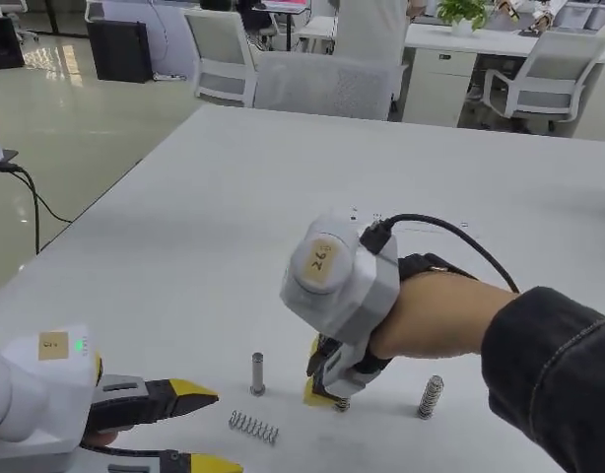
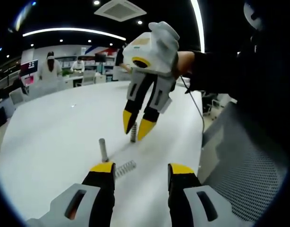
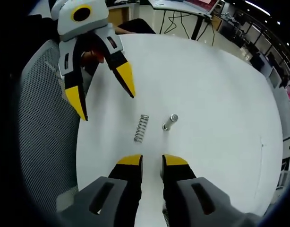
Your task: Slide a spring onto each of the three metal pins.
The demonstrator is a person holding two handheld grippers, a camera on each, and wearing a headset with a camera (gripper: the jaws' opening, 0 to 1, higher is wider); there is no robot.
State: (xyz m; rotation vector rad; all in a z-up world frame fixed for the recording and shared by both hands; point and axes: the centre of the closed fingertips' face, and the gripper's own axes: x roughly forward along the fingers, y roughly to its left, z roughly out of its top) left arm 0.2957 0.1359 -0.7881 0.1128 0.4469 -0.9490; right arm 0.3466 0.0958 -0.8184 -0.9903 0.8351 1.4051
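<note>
Seating step: right tongs (image 3: pixel 152 163), narrow gap, grip unclear, at sprung pin (image 2: pixel 133 136); left tongs (image 2: pixel 142 168) spread. Next: loose spring (image 3: pixel 141 128) ahead onto bare pin (image 3: pixel 170 122).

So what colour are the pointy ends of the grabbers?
Yellow. Clearest on the right gripper, in the left gripper view.

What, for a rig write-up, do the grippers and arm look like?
Both the left gripper and right gripper have white bodies and black fingers with yellow tips. The right one carries a round tan label reading 26 and a black cable; the left has a yellow sticker. The arm wears a dark sleeve.
</note>
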